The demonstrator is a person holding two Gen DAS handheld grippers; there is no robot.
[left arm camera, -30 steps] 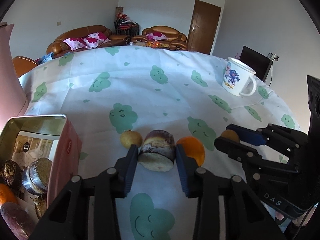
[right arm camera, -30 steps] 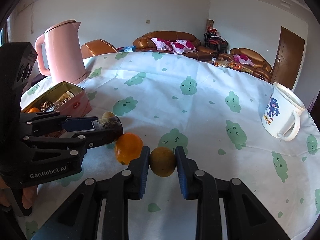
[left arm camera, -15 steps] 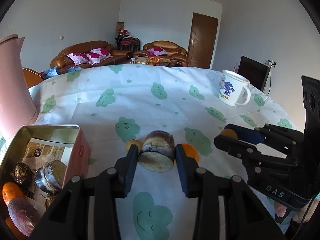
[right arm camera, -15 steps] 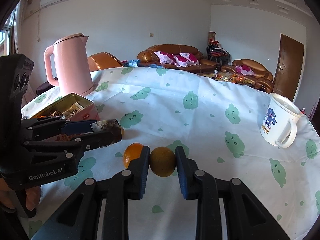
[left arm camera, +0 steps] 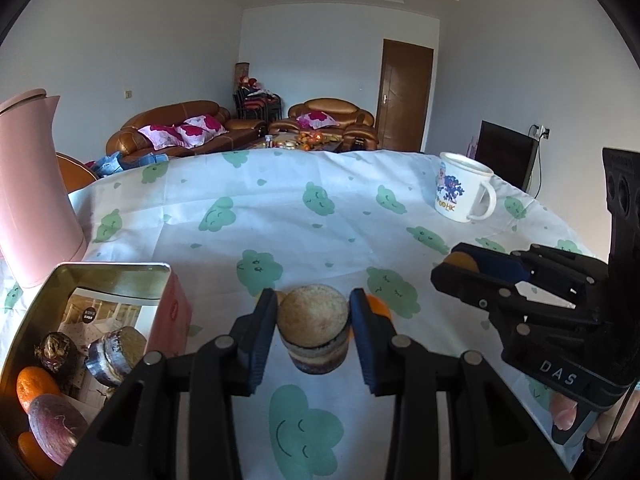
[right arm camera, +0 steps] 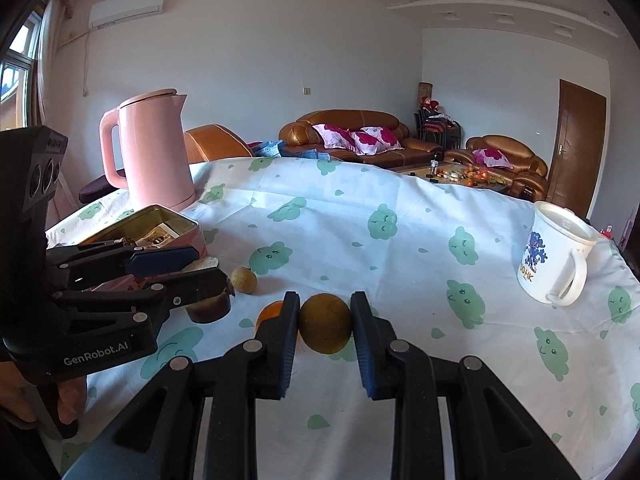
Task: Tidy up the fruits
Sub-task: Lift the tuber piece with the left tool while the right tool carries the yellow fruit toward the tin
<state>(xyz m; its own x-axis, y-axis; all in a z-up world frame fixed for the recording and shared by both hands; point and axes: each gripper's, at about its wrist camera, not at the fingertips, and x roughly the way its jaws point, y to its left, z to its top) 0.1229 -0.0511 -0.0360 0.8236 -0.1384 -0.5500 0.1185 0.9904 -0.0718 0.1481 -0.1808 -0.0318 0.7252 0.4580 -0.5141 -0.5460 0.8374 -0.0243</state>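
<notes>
**Both grippers loaded and lifted off the cloth**

Since the earlier frames both held fruits have come up from the tablecloth [left arm camera: 256,216], and the cut chunk has tipped so its pale face now looks at the left camera; the left gripper [left arm camera: 313,322] is closed to the chunk's width on the cut chunk of purple-skinned fruit [left arm camera: 313,326], pads pressing its two sides; the right gripper [right arm camera: 325,322] is clamped narrow on a round brownish-yellow fruit [right arm camera: 325,323]. Both loads hang clear of the cloth, judged as carriage toward the open tin [left arm camera: 116,270] at the left, which already holds fruit; a small yellowish fruit [right arm camera: 243,279] and an orange [right arm camera: 269,312] lie on the cloth between the grippers, not yet collected; the mug [right arm camera: 554,258] and the pink kettle [right arm camera: 154,152] stand well apart from the work.
</notes>
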